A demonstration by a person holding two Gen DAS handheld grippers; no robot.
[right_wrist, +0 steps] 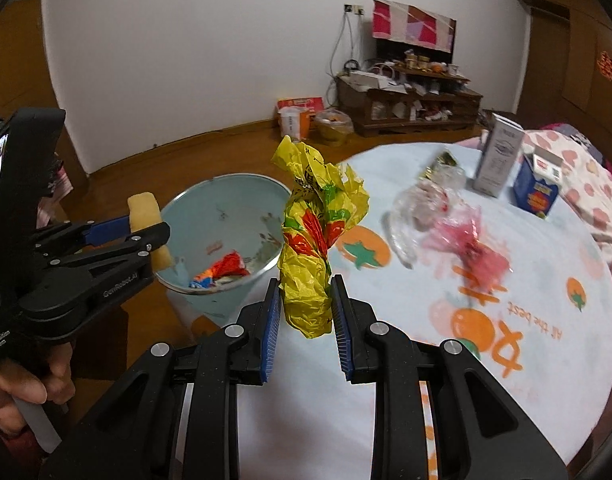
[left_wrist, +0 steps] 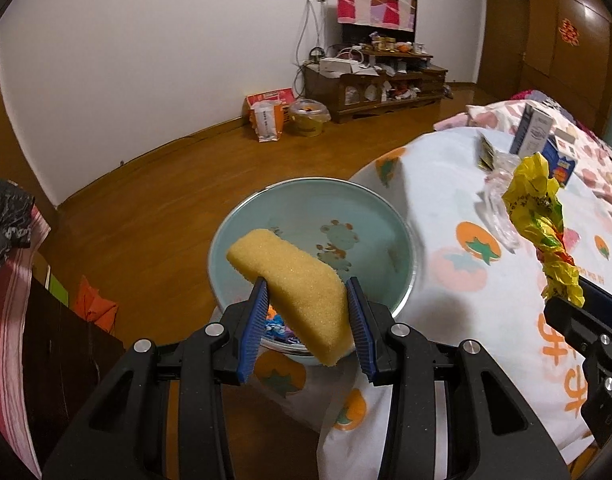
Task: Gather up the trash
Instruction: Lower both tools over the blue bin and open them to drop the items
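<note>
My left gripper (left_wrist: 308,304) is shut on a yellow sponge (left_wrist: 290,284) and holds it over the near rim of a light blue basin (left_wrist: 326,200) beside the table. My right gripper (right_wrist: 306,304) is shut on a crumpled yellow wrapper (right_wrist: 312,240) and holds it upright above the table edge, right of the basin (right_wrist: 198,204). The basin holds a red and orange wrapper (right_wrist: 222,270). The left gripper (right_wrist: 146,234) with the sponge (right_wrist: 144,206) shows at left in the right wrist view. The yellow wrapper (left_wrist: 546,228) shows at right in the left wrist view.
On the round table with the fruit-print cloth (right_wrist: 526,300) lie a clear plastic wrapper (right_wrist: 418,208), a pink wrapper (right_wrist: 478,248) and a small dark packet (right_wrist: 442,164). A grey carton (right_wrist: 498,156) and a blue box (right_wrist: 538,188) stand behind. A cluttered wooden cabinet (left_wrist: 370,80) stands at the wall.
</note>
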